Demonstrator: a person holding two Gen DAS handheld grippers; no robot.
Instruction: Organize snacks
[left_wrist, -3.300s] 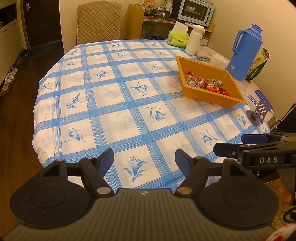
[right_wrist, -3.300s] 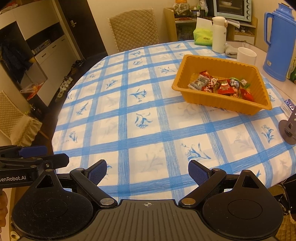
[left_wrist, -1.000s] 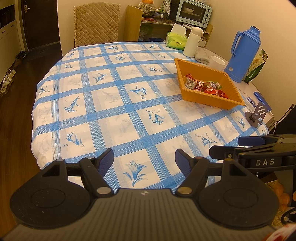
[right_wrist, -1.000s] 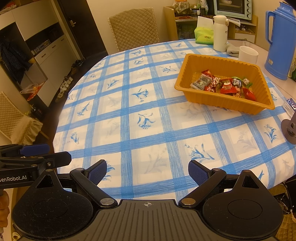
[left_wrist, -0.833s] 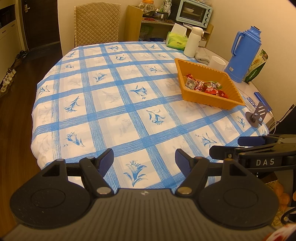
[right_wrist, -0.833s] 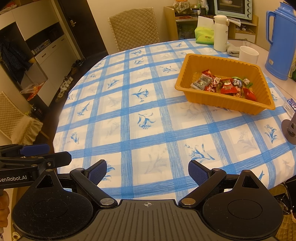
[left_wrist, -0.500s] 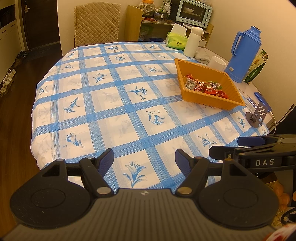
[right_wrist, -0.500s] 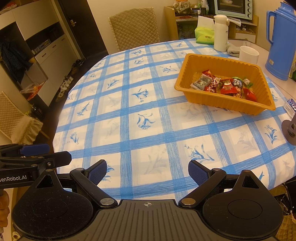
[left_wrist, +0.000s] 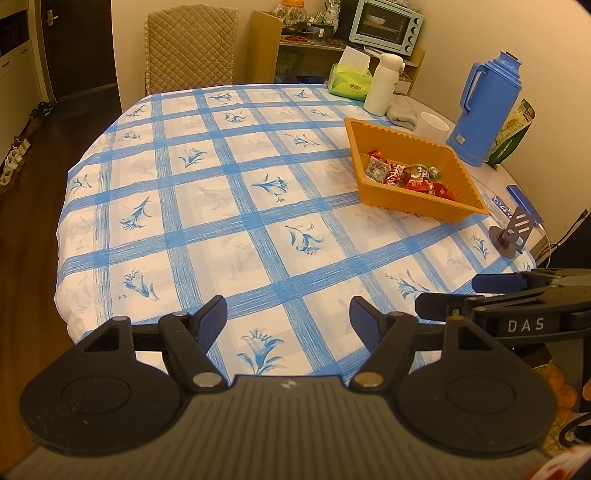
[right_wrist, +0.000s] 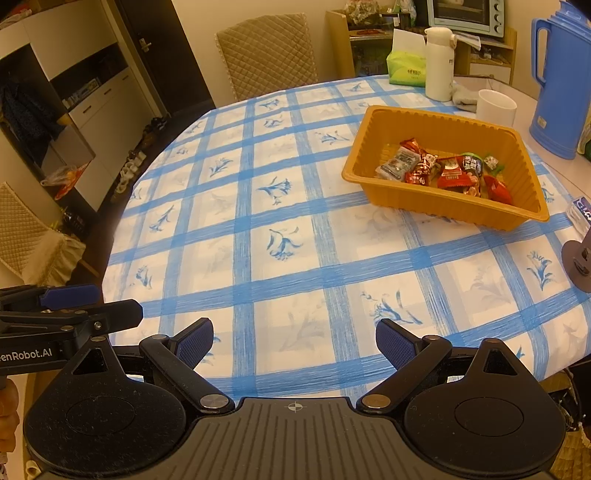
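An orange plastic tray (left_wrist: 391, 205) (right_wrist: 436, 201) sits on the right side of the round table. Several wrapped snacks (left_wrist: 406, 175) (right_wrist: 443, 168) lie inside it, mostly red packets with one grey and one green. My left gripper (left_wrist: 288, 319) hovers over the near table edge, open, with nothing between its blue pads. My right gripper (right_wrist: 293, 341) is likewise open and empty above the near edge. Each gripper shows in the other's view: the right gripper (left_wrist: 491, 291) from the side, and the left gripper (right_wrist: 92, 301) too. Both are far from the tray.
A blue-checked cloth (left_wrist: 229, 206) covers the table. Behind the tray stand a white cup (right_wrist: 495, 107), a white flask (right_wrist: 437, 62), a green tissue box (right_wrist: 406, 70) and a blue thermos jug (left_wrist: 487, 110). A grey stand (left_wrist: 511, 236) is at the right edge. A quilted chair (left_wrist: 190, 48) is beyond.
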